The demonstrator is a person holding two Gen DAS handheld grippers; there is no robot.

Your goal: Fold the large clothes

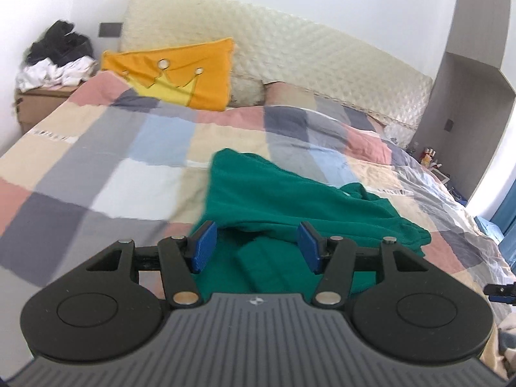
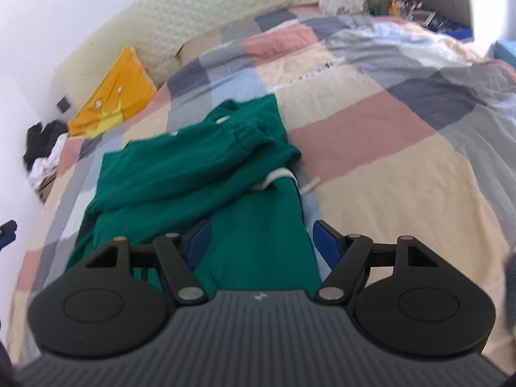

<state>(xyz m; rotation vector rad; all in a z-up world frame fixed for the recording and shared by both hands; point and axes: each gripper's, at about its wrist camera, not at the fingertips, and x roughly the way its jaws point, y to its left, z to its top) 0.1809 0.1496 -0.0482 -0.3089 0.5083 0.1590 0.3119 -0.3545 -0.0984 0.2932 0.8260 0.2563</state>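
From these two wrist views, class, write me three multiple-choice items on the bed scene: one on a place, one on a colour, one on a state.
1. Where does the green garment lie?
A. On the checked quilt
B. On the floor
C. On the cardboard box

2. What colour is the cushion that leans against the headboard?
A. Purple
B. Orange with a yellow crown
C. Plain white

3. How do the left tongs and right tongs stand?
A. Both clamped on the garment
B. Only the right pinches cloth
C. Both open, gripping nothing

Answers: 1 A, as the garment is spread on the quilt's squares. 2 B, as the crown shows on orange cloth. 3 C, as the blue pads stand apart with no cloth pinched.
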